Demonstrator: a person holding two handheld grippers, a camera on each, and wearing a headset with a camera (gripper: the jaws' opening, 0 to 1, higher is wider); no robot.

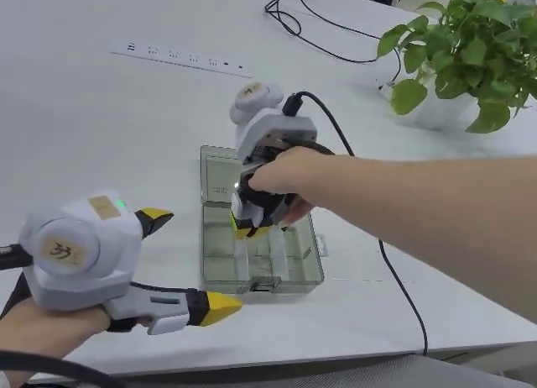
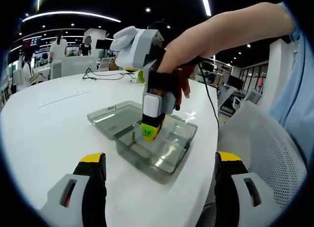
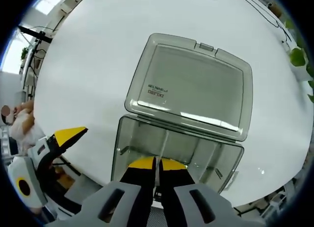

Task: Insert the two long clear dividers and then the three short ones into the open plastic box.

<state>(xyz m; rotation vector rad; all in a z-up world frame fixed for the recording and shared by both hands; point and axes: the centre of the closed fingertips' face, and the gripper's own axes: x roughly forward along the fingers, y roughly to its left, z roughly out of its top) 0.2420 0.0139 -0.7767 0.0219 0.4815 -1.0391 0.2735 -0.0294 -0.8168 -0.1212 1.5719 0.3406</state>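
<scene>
The clear grey plastic box (image 1: pixel 304 275) lies open on the white table, its lid (image 1: pixel 216 175) flat behind it. Thin clear dividers (image 3: pixel 197 149) stand inside the base (image 3: pixel 122 141). My right gripper (image 1: pixel 249 228) points down into the box, and its yellow tips (image 3: pixel 157 164) are pinched on a thin clear divider (image 3: pixel 164 141) that stands upright. The left gripper view shows the same gripper (image 2: pixel 149 131) reaching into the box (image 2: pixel 171 160). My left gripper (image 1: pixel 189 262) hovers open and holds nothing, to the left of the box and nearer the table's front edge.
A white power strip (image 1: pixel 180 59) lies at the far side of the table. A potted plant (image 1: pixel 470 44) stands at the back right, with black cables (image 1: pixel 336 37) near it. The right gripper's cable (image 1: pixel 394 270) runs off the front edge.
</scene>
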